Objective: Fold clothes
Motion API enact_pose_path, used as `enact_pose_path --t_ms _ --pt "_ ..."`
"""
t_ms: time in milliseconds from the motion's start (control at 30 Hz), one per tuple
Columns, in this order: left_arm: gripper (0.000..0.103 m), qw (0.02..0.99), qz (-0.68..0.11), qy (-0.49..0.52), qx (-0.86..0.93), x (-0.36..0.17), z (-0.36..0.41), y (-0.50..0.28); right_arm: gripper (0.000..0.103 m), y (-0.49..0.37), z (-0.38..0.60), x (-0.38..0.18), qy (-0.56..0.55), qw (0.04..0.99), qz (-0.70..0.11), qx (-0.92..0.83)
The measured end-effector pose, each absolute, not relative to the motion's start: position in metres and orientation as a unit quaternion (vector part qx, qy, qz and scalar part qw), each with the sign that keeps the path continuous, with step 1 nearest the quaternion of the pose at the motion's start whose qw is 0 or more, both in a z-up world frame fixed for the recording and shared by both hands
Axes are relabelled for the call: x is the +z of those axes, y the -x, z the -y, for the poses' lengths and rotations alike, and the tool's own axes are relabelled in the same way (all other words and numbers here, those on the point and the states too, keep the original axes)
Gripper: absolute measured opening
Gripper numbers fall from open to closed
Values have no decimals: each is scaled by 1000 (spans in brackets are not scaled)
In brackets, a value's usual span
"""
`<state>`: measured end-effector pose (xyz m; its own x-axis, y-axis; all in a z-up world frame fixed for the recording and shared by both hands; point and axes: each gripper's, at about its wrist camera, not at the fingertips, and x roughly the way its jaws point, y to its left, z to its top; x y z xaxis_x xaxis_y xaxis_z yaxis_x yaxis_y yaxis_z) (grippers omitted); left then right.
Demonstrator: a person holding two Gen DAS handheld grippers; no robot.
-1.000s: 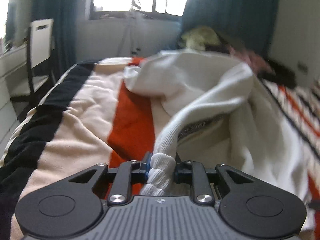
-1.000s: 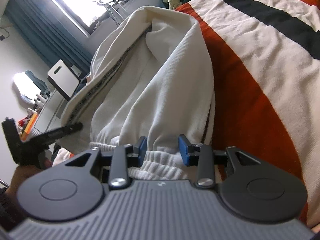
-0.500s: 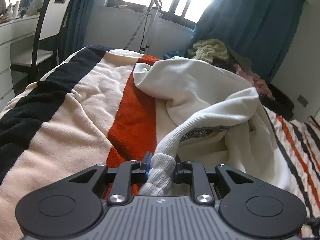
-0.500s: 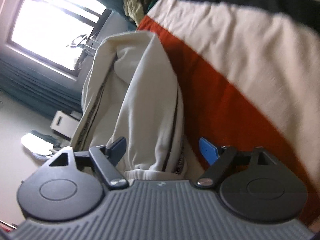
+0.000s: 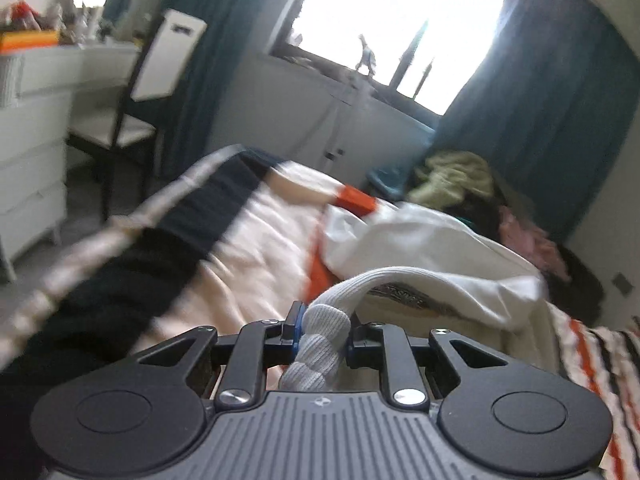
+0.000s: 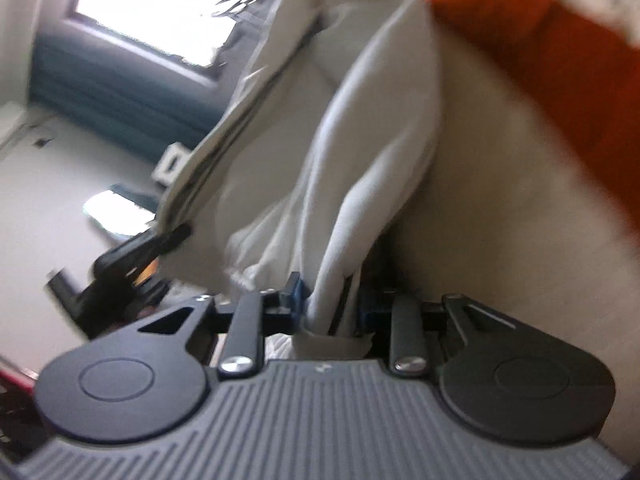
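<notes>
Striped bedspread (image 5: 256,236) carries a cream sweatshirt (image 5: 432,240); left tongs (image 5: 322,330) clamp its ribbed cuff (image 5: 320,344), right tongs (image 6: 330,300) clamp its fabric.

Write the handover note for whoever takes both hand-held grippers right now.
Left hand-held gripper: shut on the ribbed cuff of the white garment.
Right hand-held gripper: shut on a bunched edge of the same garment.
Garment: partly lifted, partly draped over the striped blanket on the bed, strung between both grippers.
Done: both grasps secured.
Left: no finished fold visible; likely lay it flat, fold, then release.
</notes>
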<state>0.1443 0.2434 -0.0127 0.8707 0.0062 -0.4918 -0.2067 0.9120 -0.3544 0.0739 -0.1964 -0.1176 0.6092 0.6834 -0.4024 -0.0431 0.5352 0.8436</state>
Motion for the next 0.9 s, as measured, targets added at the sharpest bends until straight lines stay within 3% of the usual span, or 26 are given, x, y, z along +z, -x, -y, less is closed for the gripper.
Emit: enact_pose_path --t_ms 67,333,633,700,733,767,800,833,900 --pt "20 948 -243 188 79 3 -269 -151 23 -78 159 -114 -426 776 -383 263" --pt "20 945 -243 99 193 55 -372 -194 21 -116 -13 -101 -403 720 -411 389" --pt "24 912 -323 122 222 -2 -425 -233 26 -158 -86 -121 -341 692 -475 423" --pt "27 910 -326 128 221 -2 -423 -231 32 -162 -85 -120 -330 690 -483 426" --pt "33 910 -326 129 221 0 -420 -229 41 -166 -85 -116 -325 690 -486 427" --pt "49 910 -326 129 221 2 -418 -227 58 -165 -83 -113 -319 691 -488 428" --pt "59 909 -329 126 224 7 -413 -223 67 -161 -79 -108 -311 695 -487 428" --pt "76 908 -332 123 227 12 -407 -220 79 -154 -72 -101 -302 703 -482 427" --pt "79 908 -327 119 233 25 -392 -209 84 -143 -60 -88 -286 721 -469 423"
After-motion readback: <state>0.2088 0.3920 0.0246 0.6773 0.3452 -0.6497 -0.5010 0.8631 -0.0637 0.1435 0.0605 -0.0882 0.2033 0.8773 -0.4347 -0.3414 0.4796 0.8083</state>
